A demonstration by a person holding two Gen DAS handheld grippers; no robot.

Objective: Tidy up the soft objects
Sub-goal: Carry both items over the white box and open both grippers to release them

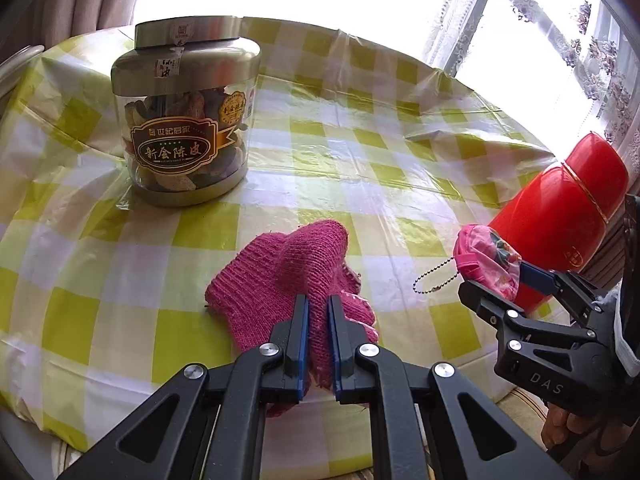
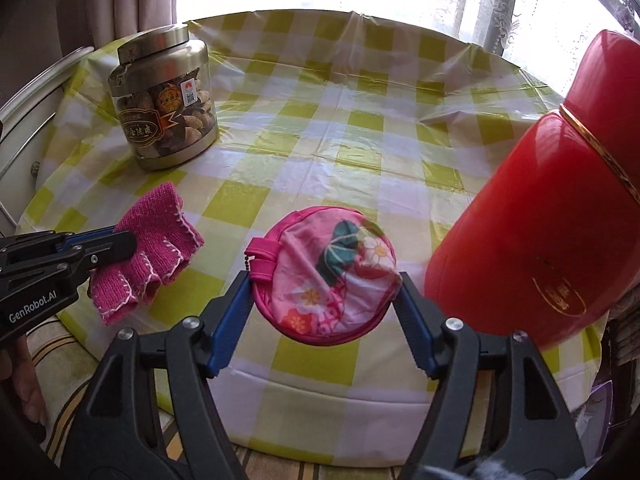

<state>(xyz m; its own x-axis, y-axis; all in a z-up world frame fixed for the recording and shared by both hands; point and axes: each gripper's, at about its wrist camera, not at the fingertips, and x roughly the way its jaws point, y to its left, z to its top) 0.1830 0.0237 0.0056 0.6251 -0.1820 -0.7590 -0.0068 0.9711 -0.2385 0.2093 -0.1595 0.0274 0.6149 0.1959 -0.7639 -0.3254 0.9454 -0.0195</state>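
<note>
Clearly both claws are busy on the round worktop (image 2: 320, 128), which wears a yellow-green and white checked cloth under clear plastic. The left claw (image 1: 319, 340) has its blue pads pinched onto the magenta knitted glove (image 1: 280, 276), the fabric bunched in the narrow gap between them. From the right wrist view the same glove (image 2: 160, 240) lies near the worktop's front edge, its short finger tubes edged with pale stitching and pointing toward that edge, with the left claw (image 2: 120, 240) coming in from the side over its cuff end.

The right claw (image 2: 326, 280) grips a round pink pouch (image 2: 332, 272) printed with flowers, one blue pad against each side of its rim, so the jaws stand wide but bear on the pouch. The pouch seems lifted slightly off the cloth, though that is hard to tell. A pink loop tab sits at its upper left edge. In the left wrist view the pouch (image 1: 486, 264) shows a ball chain (image 1: 436, 280) hanging off it, and the right claw (image 1: 516, 280) holds it just in front of the red canister (image 1: 560, 216).

That red canister (image 2: 540, 220), banded with a thin gold ring, stands just beside the pouch. A clear jar (image 2: 164, 104) with a silver lid and a dark label stands well beyond the glove, toward the far side of the worktop.
</note>
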